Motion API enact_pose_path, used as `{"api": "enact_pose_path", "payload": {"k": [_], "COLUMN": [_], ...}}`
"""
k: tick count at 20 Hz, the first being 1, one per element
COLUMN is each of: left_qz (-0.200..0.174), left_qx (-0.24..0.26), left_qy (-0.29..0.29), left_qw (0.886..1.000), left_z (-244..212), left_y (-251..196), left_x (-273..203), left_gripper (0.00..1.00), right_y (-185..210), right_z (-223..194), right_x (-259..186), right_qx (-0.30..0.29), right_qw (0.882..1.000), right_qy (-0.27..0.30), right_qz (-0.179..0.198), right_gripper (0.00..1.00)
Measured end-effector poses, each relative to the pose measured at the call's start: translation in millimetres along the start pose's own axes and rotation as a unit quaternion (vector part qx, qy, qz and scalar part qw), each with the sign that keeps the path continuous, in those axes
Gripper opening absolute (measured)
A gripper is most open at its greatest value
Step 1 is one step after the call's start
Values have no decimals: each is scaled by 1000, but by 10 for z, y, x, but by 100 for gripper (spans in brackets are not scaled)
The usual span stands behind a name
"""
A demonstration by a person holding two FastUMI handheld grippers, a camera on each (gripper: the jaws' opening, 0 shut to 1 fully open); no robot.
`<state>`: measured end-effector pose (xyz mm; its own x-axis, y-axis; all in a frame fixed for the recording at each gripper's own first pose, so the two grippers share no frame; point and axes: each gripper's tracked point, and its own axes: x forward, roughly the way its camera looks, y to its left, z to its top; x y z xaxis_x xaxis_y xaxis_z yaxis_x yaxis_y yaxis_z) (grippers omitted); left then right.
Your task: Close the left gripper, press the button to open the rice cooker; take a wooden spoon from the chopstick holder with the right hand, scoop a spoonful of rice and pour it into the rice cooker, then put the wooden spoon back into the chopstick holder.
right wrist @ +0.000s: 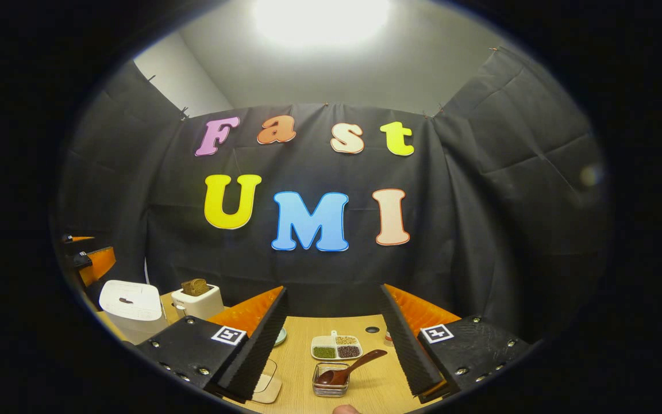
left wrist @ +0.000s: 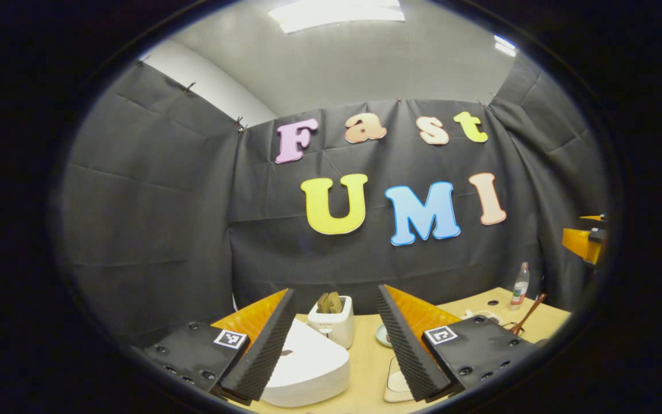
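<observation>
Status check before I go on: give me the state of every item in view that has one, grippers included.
Left gripper: open, above the cooker.
Right gripper: open, holding nothing.
Rice cooker: lid closed.
Wooden spoon: bowl down in the wire holder, handle leaning right.
Wire holder: upright on the table.
Divided grain dish: filled, untouched.
Toaster: bread slices sticking up.
Bottle: upright, capped.

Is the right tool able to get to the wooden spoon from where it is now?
Probably yes. In the right gripper view the right tool is open, and the wooden spoon leans in a small clear holder on the table, right ahead between its fingers, with nothing standing in between.
</observation>
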<state>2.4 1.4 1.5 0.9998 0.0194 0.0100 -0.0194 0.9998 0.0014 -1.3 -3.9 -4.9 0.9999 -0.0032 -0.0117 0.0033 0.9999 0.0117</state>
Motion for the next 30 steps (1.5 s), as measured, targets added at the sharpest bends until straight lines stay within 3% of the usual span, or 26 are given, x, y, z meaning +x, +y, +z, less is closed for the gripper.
{"api": "enact_pose_path", "payload": {"k": [1,7,14,15,16,21,23,30], "left_qz": [1,0,14,29,25,12,26,45], "left_qx": [1,0,-6,-4,-5,-13,-13,-10], "left_qy": [-2,-10,-9,-10,-7,8,7,35], "left_qw": [1000,1000,1000,1000,1000,1000,1000,998], "left_z": [1,46,22,-3,-27,-126,-155,-519], "left_y": [4,35,102,169,189,220,358,761], "left_x": [0,-14,11,-3,71,131,202,478], "left_gripper": [100,87,25,28,10,13,9,9], "right_y": [1,-4,-20,-9,-1,73,115,246], "right_z": [-4,-26,-44,-49,-44,-28,-34,-102], "right_x": [-12,-43,-54,-55,-57,-78,-89,-134], "right_qx": [0,0,-2,-2,-1,-7,-13,-22], "right_qw": [1000,1000,1000,1000,1000,1000,1000,1000], "right_qy": [0,3,6,6,6,4,5,19], "right_qz": [0,1,-2,-1,0,-1,-2,-11], "right_gripper": [95,95,95,95,95,95,95,95]}}
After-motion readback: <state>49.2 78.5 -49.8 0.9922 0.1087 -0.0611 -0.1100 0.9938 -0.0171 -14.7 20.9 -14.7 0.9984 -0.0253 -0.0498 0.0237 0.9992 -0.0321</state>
